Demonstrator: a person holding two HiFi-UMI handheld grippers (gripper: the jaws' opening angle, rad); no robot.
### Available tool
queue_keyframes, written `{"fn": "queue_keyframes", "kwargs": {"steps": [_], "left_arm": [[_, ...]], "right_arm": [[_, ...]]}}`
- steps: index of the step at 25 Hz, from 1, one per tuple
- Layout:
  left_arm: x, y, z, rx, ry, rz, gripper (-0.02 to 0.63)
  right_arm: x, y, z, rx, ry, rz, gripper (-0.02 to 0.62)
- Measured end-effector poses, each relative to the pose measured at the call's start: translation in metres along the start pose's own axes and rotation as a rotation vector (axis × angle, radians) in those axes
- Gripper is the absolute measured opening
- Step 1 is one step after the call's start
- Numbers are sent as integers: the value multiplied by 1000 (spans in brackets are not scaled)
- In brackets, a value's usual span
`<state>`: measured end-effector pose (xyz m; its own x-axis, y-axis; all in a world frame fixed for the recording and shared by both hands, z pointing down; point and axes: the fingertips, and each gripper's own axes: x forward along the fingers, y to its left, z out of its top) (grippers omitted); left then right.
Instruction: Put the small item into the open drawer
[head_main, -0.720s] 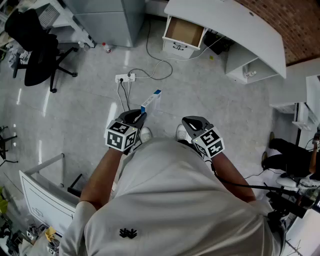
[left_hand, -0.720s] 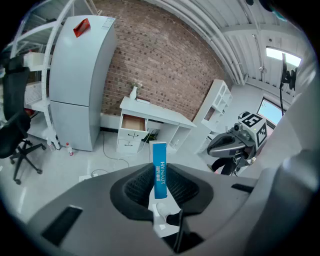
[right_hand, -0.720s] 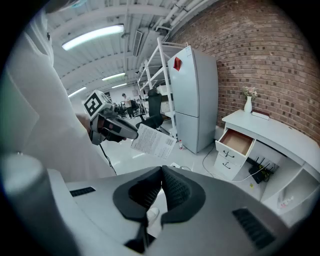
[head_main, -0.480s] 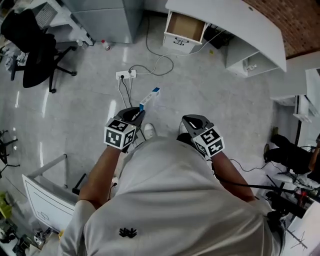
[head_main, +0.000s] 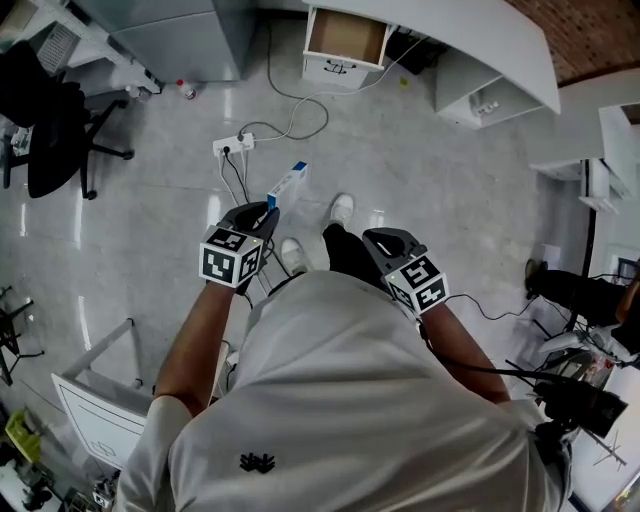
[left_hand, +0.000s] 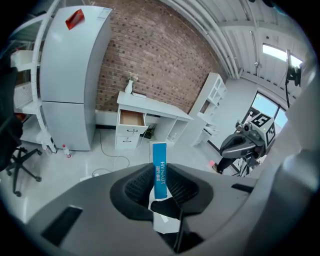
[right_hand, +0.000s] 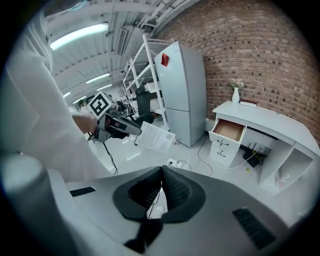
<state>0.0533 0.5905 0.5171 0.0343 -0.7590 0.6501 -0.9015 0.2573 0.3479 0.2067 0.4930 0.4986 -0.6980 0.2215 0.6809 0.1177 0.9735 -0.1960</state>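
Across the room, well apart from the person, stands a white desk (head_main: 470, 45) with the open drawer (head_main: 345, 35) at its left end. The drawer is pulled out and its brown inside shows, so something can be dropped in from above.

The left tool (head_main: 262, 212) is clenched on the small box (head_main: 287, 183), a thin blue and white one. In the left gripper view the two black pads squeeze the low end of the small box (left_hand: 159, 170), and the rest sticks up and forward past the tips. Holding it by one end like this leaves the long part free, so I think it can go into the drawer first. The box also points toward the open drawer (left_hand: 132, 118), which helps with aiming.

The right tool (head_main: 378, 240) is closed with nothing in it. In the right gripper view its pads (right_hand: 170, 185) meet, and only the floor shows past them. It is held low and near the body, I think to stay out of the way, since one tool is enough for a light box.

Between the person and the desk is the bare grey floor (head_main: 420, 170), with a power strip (head_main: 232, 146) and its wires lying on it. One shoe (head_main: 341, 208) is out in front, so the person looks to be stepping toward the desk. The box is not near the drawer yet. The wires could trip a foot.
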Motion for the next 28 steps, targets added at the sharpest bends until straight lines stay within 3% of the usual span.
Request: {"fn": "queue_keyframes", "kwargs": {"steps": [6, 10, 11, 15, 22, 28], "left_arm": [[44, 3, 58, 22, 29, 19, 86], [84, 0, 112, 52, 56, 36, 86], [96, 1, 128, 64, 62, 41, 85], [146, 2, 187, 111, 85, 55, 86], [229, -1, 259, 163, 140, 49, 86], [283, 17, 307, 215, 204, 55, 84]], "right_arm": [[6, -59, 37, 3, -37, 45, 32], [5, -128, 69, 5, -81, 48, 46], [5, -146, 73, 9, -84, 47, 92], [0, -212, 89, 26, -95, 48, 98], [-25, -304, 82, 100, -108, 0, 84], [-35, -340, 78, 183, -117, -47, 80]]}}
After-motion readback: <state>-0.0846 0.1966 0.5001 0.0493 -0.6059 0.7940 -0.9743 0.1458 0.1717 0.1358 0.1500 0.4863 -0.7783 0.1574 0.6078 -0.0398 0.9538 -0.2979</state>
